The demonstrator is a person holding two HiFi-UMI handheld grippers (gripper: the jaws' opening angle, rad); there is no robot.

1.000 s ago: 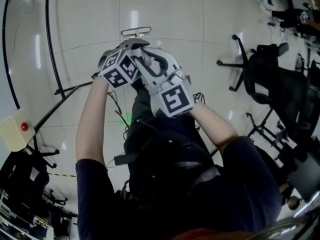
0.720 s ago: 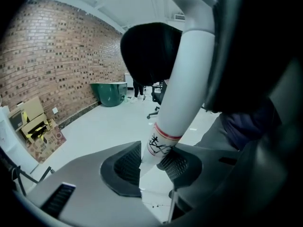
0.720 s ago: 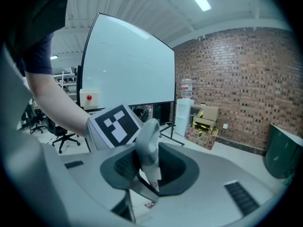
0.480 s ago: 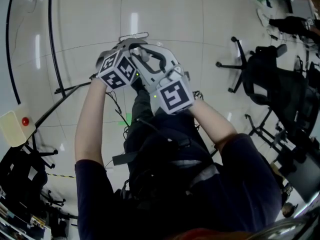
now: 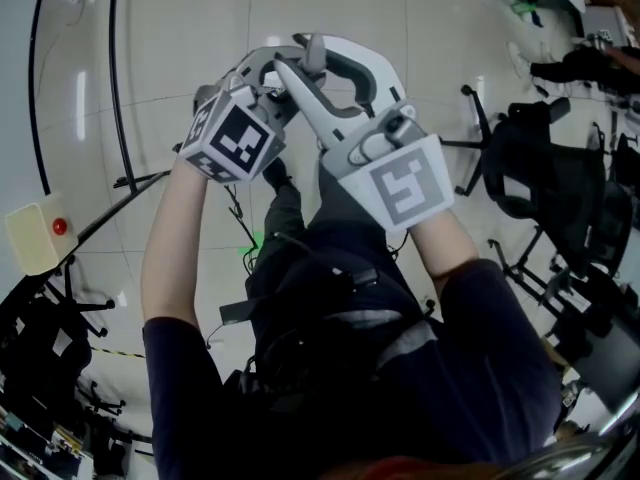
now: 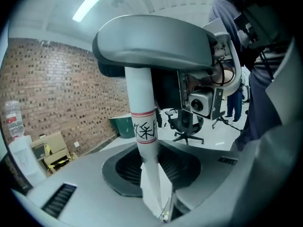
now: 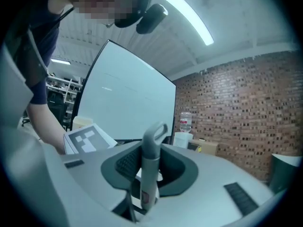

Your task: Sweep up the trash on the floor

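Note:
In the head view both grippers are held high and close together in front of the person. My left gripper [image 5: 265, 66] is closed on a white pole [image 6: 144, 126] with red bands and a wide grey cap [image 6: 156, 48]. Its jaws have just been closing with the pole between the pads. My right gripper [image 5: 318, 60] holds a grey handle [image 7: 150, 157] with a loop at its tip. Its jaws have also just been closing around that handle. The lower ends of both poles are hidden. No trash is visible on the pale floor [image 5: 190, 28].
Black office chairs [image 5: 535, 163] stand to the right. A black cable [image 5: 112, 88] curves over the floor at the left, near a beige box with a red button [image 5: 40, 236]. A brick wall [image 6: 57, 93], a green bin [image 6: 124, 126] and a whiteboard [image 7: 125, 103] surround the area.
Both grippers have risen toward the head camera and look larger. The grey cap seen beyond the jaws earlier is now covered by the grippers.

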